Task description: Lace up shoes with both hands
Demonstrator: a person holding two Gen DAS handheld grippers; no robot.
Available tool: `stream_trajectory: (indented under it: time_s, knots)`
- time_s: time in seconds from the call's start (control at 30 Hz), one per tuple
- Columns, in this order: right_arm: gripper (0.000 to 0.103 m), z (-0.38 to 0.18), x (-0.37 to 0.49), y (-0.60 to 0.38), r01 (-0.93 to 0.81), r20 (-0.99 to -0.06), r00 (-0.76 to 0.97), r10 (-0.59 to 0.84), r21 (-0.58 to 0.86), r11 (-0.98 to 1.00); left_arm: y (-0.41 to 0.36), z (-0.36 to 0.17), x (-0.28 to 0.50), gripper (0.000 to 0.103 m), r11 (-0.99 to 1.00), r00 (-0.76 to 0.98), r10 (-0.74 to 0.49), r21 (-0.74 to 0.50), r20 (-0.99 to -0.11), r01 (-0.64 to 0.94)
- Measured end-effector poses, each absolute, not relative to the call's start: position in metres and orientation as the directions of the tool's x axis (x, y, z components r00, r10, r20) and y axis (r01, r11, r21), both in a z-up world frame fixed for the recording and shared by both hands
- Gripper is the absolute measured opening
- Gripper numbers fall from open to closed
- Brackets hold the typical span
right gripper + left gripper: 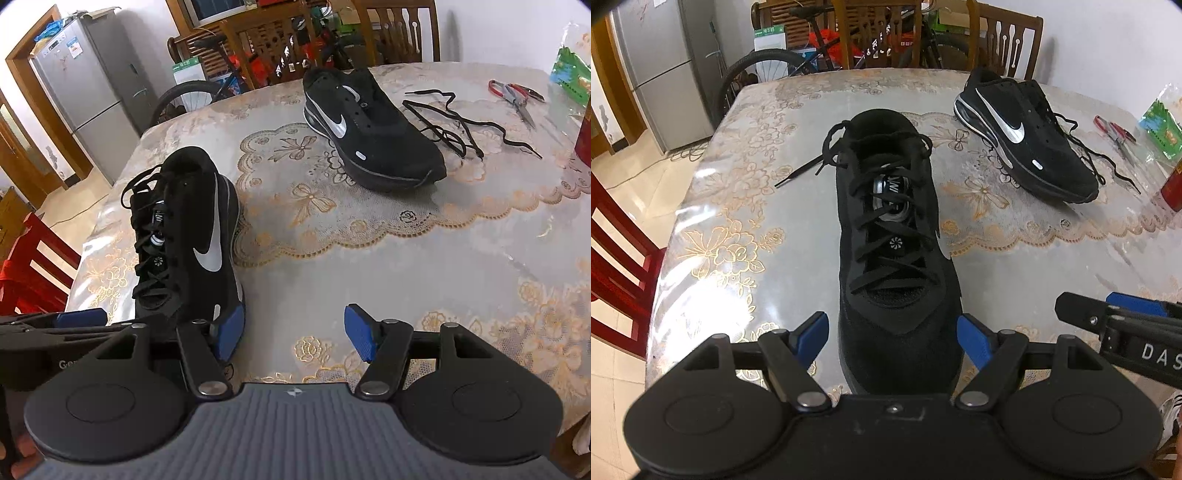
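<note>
Two black shoes on the table. The near shoe [894, 236] sits toe toward the left gripper [892, 332], laced up its front, with one lace end [801, 171] trailing off to its left onto the cloth. The far shoe [1027, 136] lies well apart at the back right, white swoosh showing, its loose lace [458, 125] sprawled beside it.

Two grippers, both spread wide and holding nothing. The left one hovers over the near shoe's toe, jaws either side of it. The right gripper [293, 336] hangs just to the right of that shoe, over bare cloth.

One pair of red-handled pliers [515, 94] rests at the far right, near a green packet [570, 74].

The table [369, 266] wears a lace-patterned cloth under clear plastic. Around it: wooden chairs [397, 31], a red chair [617, 254], one bicycle [798, 61] and a grey fridge [92, 96].
</note>
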State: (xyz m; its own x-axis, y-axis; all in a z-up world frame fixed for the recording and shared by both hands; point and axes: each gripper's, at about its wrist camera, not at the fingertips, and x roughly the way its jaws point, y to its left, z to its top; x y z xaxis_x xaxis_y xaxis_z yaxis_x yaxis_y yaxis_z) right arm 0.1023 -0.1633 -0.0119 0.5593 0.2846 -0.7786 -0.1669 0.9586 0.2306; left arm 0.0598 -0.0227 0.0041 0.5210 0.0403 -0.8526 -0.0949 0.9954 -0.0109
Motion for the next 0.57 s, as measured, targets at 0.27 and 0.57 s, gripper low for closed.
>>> stream_trajectory:
  time_s: [0.27,0.57]
  knots:
    - [0.064,-0.0122,0.1055,-0.166,-0.175,-0.78,0.558,0.283,0.223,0.959,-0.0222,0.0011,0.0631,0.083,0.991,0.502,0.075,0.01,-0.862,-0.131]
    - [0.064,-0.009,0.1079,-0.164,-0.198,-0.773,0.567,0.285,0.209,0.958,-0.023,0.0043,0.0635,0.09,0.99,0.522,0.093,0.024,-0.848,-0.137]
